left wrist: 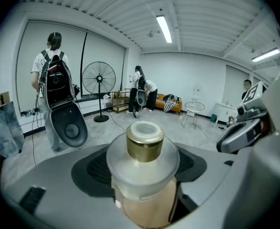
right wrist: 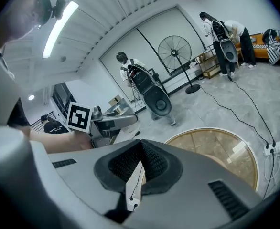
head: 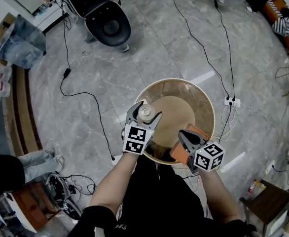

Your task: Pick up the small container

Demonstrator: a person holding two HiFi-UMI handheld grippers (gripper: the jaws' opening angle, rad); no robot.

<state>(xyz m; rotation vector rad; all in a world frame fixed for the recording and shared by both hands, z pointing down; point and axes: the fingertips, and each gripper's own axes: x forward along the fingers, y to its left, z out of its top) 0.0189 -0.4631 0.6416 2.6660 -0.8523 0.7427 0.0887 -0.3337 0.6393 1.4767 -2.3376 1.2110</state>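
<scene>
The left hand-held gripper (head: 145,111) is clamped on the container (left wrist: 142,161). The container stands upright between its jaws, long axis vertical, over the near left part of the round table (head: 207,104). The right hand-held gripper (head: 183,135), jaws pressed together on nothing, sits right and nearer. I judge the lift falls to the left, straight up.

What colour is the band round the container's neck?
The band is gold; left gripper view shows it best.

Grey left gripper (head: 145,110) and right gripper (head: 182,135) (black-and-white marker cubes (head: 208,156)), black clothing (head: 159,201)
</scene>
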